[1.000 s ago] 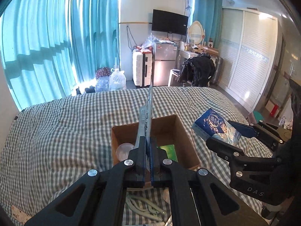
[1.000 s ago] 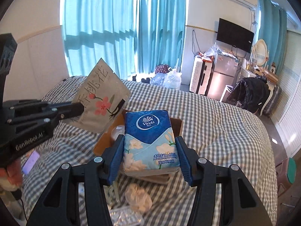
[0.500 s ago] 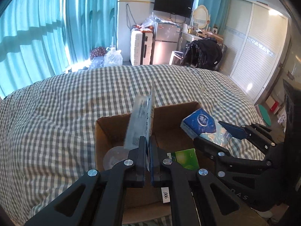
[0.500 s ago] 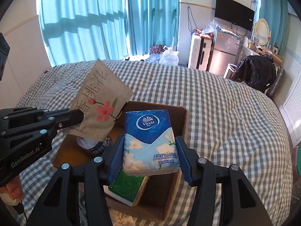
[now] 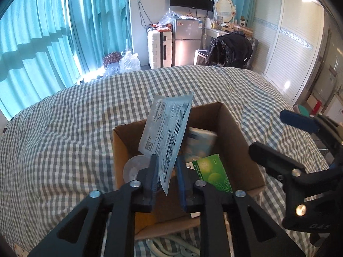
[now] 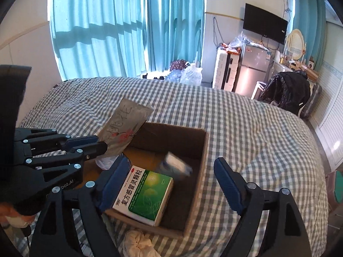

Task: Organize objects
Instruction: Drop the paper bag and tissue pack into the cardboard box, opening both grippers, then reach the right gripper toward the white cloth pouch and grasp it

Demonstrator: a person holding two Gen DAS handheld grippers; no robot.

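Over the checked bed [image 5: 64, 141], left wrist view: left gripper [image 5: 167, 171] pitched steeply down above the cardboard box [image 5: 235, 137]. Its jaws have just been opening; a narrow gap shows, and the flat packet [image 5: 167, 132] stands between them, leaning against the left pad, loose from the right one. Half a second ago the pads were pinched tight on it and it stood edge-on; now it has tilted, printed face showing. Inside the box: a green medicine box [image 5: 212, 171], a clear round lid [image 5: 135, 167], and the tissue pack [image 5: 199, 143] lying behind the packet. Right gripper seen at the right edge, fingers spread.

Right wrist view: right gripper [image 6: 171, 182] angled down over the box [image 6: 203, 150], jaws just opened wide, nothing between the pads. The tissue pack [image 6: 175, 165], clamped there half a second ago, is now a blur inside the box beyond the green medicine box [image 6: 145, 192]. Left gripper [image 6: 103, 145] reaches in from the left with the packet [image 6: 126, 126] at its tips. A crumpled white wad [image 6: 137, 244] lies on the bed just outside the box's near wall.
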